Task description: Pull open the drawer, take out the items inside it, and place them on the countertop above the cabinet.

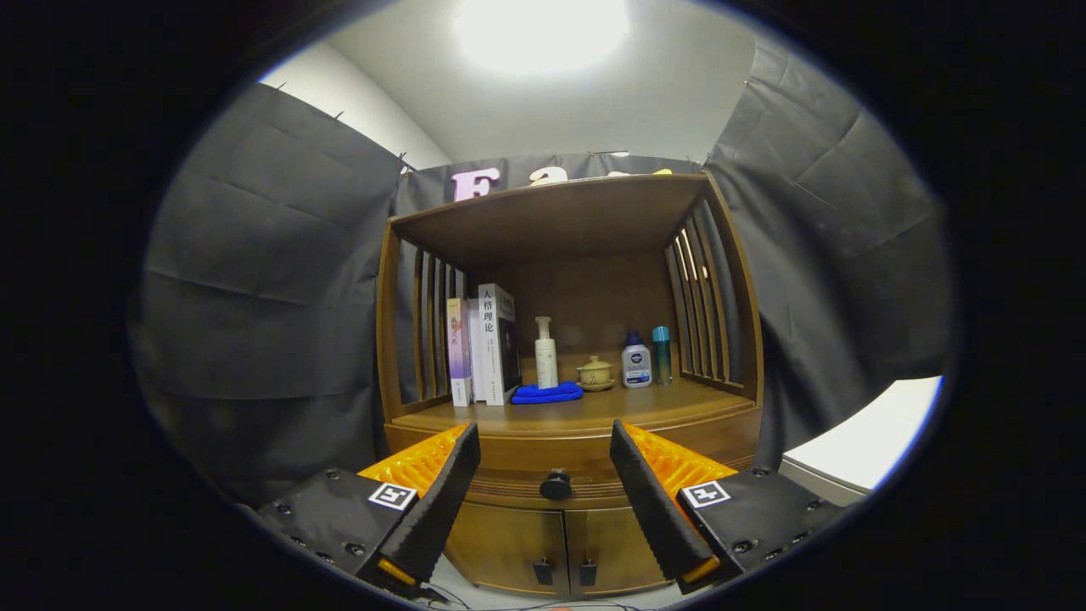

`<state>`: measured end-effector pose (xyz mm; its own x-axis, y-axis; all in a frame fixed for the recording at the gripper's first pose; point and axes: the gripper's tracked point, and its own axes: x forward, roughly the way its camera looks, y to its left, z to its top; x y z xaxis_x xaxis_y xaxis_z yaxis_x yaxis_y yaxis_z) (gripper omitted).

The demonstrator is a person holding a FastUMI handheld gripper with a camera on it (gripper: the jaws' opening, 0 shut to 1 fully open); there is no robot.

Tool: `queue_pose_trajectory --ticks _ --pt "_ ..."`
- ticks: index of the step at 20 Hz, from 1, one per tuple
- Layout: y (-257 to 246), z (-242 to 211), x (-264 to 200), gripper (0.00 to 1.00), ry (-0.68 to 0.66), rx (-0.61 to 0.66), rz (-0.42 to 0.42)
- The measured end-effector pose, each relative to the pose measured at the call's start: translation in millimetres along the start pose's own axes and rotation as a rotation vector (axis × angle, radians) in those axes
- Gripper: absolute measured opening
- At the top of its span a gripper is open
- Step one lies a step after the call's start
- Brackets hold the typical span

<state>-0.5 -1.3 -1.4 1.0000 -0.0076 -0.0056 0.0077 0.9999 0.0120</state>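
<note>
Still shut, the drawer (556, 475) sits under the bench (594, 412), its round dark knob (556, 485) between and beyond the fingers. Claw (545, 454) wide, holding nothing; black textured pads (441, 501), ribbed orange backs.

Risk: knob small and smooth; an off-centre pinch could slip off, or an angled pull could bind the drawer. Bench already holds books (484, 344), pump bottle (545, 352), blue cloth (547, 393), lidded cup (596, 372) and two bottles (645, 358) — a careless set-down might topple them. Cabinet is varnished brown wood with slatted sides.
</note>
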Motion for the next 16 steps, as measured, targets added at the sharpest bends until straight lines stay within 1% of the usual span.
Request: queue_pose_trajectory --ticks 16 --pt "-0.3 -0.8 -1.1 0.98 -0.002 -0.01 -0.003"
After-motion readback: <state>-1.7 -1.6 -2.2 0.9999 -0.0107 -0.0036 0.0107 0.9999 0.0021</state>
